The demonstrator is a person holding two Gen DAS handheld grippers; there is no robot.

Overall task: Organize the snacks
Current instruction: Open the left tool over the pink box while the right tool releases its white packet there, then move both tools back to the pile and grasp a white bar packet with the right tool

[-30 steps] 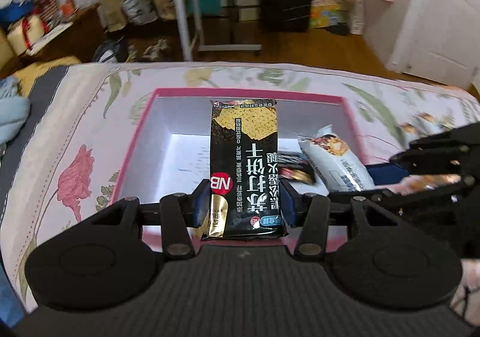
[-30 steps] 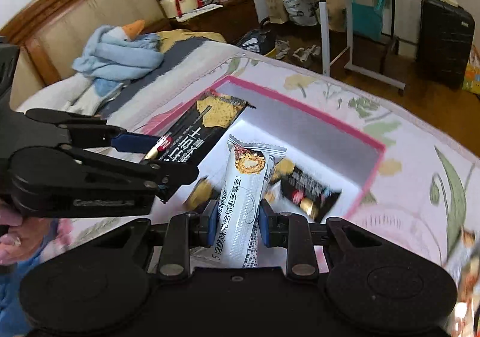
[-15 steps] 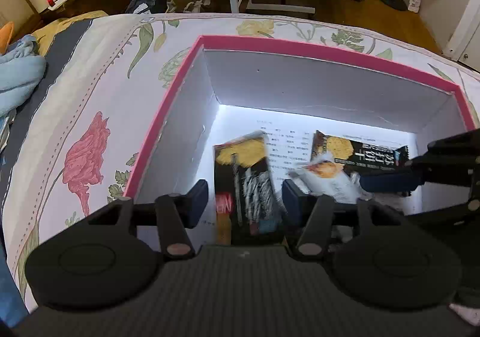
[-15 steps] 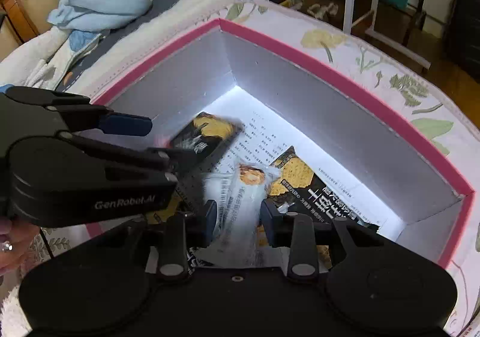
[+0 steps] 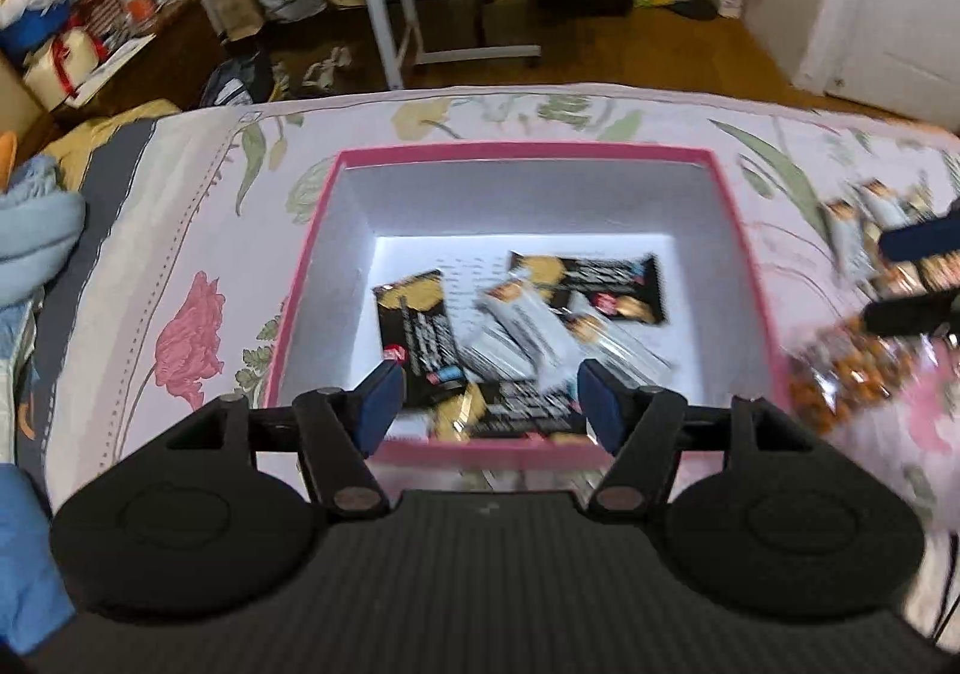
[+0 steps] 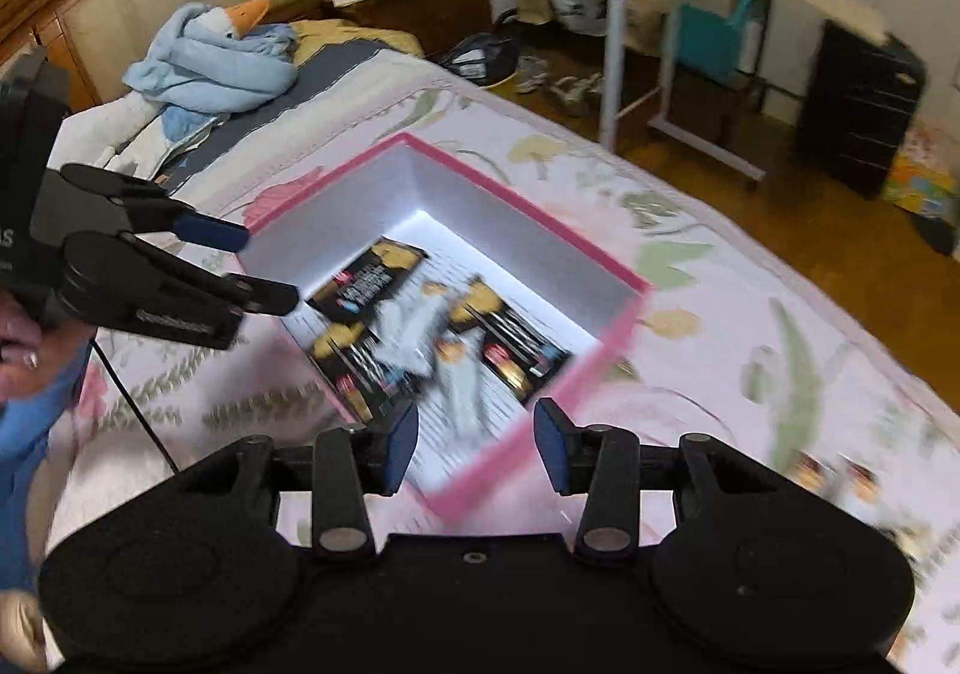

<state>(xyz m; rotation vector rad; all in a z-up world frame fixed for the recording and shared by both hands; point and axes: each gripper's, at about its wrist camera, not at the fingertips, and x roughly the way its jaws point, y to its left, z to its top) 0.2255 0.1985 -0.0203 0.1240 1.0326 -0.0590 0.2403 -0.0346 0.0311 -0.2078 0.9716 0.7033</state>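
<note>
Both packets dropped into box (image 5: 300,278); loose snacks (image 5: 852,374) beside it.

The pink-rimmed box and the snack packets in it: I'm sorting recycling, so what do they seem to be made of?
The pink-rimmed box looks like stiff cardboard: straight matte white walls, crisp corners, a thin pink edge. The black snack packets and white snack packets look like plastic or foil film, printed and somewhat glossy, with flat crimped ends; blur leaves the exact film open.
</note>
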